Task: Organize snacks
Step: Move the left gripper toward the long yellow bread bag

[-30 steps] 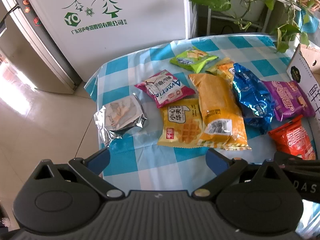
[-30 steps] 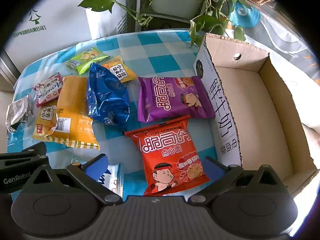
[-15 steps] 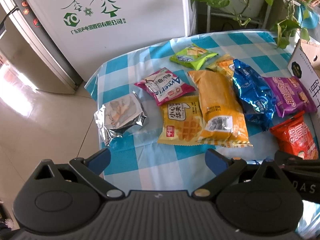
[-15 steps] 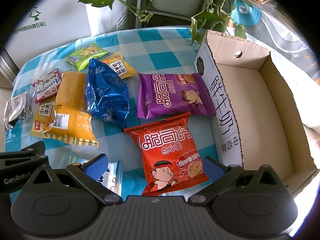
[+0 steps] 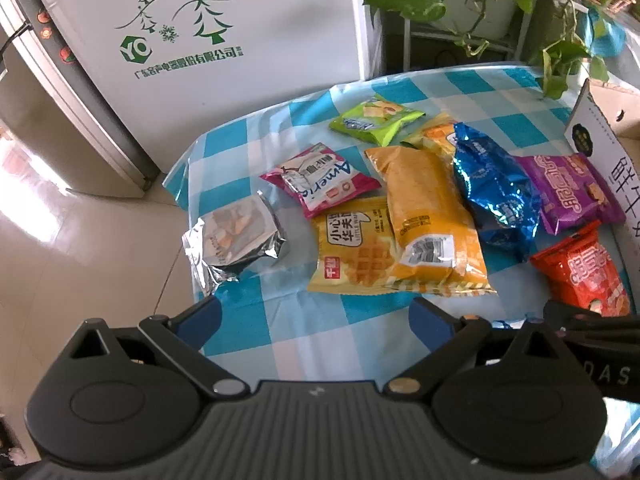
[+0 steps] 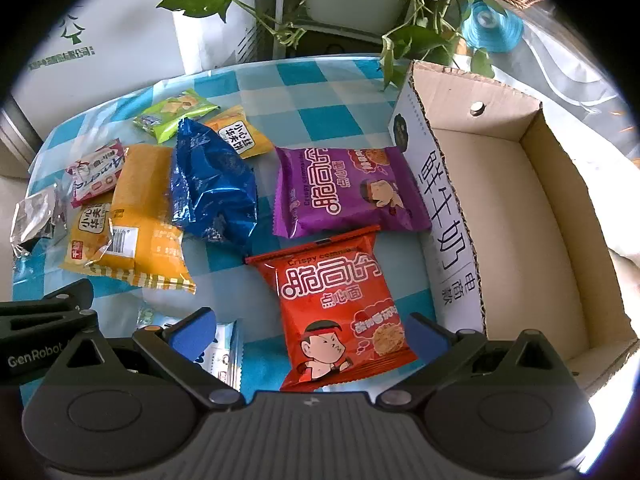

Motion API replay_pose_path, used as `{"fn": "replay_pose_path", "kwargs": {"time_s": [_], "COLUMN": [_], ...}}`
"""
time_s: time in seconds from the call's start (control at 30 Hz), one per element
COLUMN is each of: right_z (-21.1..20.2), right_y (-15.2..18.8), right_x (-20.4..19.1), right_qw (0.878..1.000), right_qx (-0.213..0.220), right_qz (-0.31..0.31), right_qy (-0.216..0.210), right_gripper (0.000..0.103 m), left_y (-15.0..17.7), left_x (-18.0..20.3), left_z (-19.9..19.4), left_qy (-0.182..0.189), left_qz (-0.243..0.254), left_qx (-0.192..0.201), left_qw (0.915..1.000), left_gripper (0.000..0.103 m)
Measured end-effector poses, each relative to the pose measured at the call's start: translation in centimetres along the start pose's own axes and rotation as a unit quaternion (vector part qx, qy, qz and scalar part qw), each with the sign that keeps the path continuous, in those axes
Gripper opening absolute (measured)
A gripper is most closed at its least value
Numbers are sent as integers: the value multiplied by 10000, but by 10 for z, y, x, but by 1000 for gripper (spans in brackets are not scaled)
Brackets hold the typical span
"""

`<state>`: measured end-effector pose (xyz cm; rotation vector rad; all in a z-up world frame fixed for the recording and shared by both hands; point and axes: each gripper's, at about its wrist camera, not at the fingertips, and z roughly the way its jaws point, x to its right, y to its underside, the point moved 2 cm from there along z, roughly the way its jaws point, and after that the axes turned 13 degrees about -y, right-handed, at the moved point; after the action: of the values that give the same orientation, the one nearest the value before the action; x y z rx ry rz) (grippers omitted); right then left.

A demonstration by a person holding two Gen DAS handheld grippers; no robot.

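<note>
We are holding the right gripper (image 6: 306, 330) low over the near edge of the checked cloth (image 6: 320, 120), its blue-tipped fingers (image 6: 188, 330) spread wide and gripping nothing. The red pack (image 6: 340, 308) is lying flat between them, its near end reaching in between the tips. A white-and-blue pack (image 6: 226, 354) is peeking out just beside the left-hand finger. We are holding the left gripper (image 5: 314, 316) to the left of it, also spread apart and empty, hovering over bare cloth.

Just beyond the red pack, the purple pack (image 6: 348, 192) is lying with one end against the printed wall of the cardboard box (image 6: 444, 216), which is standing open and empty along the right edge of the table. Left of the purple one, the crumpled blue bag (image 6: 212, 188) is sitting, and left of that the long orange bag (image 6: 146, 220) is overlapping the yellow waffle pack (image 5: 352, 252). The silver pack (image 5: 236, 240) is resting at the table's left edge, apart from the rest.

Farther back, the pink pack (image 5: 320, 184) is lying behind the waffle pack, a small orange pack (image 6: 240, 136) is tucked behind the blue bag, and the green pack (image 5: 374, 120) is lying farthest out. Past the table a white fridge (image 5: 224, 40) is standing, with a trailing plant (image 6: 288, 28) beside it.
</note>
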<state>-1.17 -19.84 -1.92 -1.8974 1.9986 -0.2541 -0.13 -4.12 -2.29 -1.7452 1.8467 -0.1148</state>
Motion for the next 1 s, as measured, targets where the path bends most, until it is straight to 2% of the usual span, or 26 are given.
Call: {"fn": "replay_pose_path", "kwargs": {"time_s": [0.17,0.33,0.53,0.7,0.77,1.0], "right_z": [-5,-11,-15,-14,-14,1], "right_y": [0,0,7,19,23,29], "right_x": [3,9,4,-6,-10,-20], "right_qw": [9998,9980,9931,9824,9778,9684], "right_qx": [127,244,370,334,322,304], "right_qz": [-34,31,-346,-782,-931,-1195], "right_qy": [-168,-587,-1057,-1663,-1849,-2167], "right_gripper": [103,103,103,102,98,91], "left_y": [0,-4,-7,-10,-10,-17], "left_x": [-6,-16,-24,-38,-42,-54], "left_z": [0,0,4,6,8,20], "left_qy": [336,772,810,1015,1052,1181], "left_qz": [-155,-446,-651,-945,-1066,-1512], "left_qx": [-14,-66,-112,-66,-114,-263], "left_qw": [9993,9960,9945,9903,9886,9811], "left_gripper": [99,100,100,100,100,100]}}
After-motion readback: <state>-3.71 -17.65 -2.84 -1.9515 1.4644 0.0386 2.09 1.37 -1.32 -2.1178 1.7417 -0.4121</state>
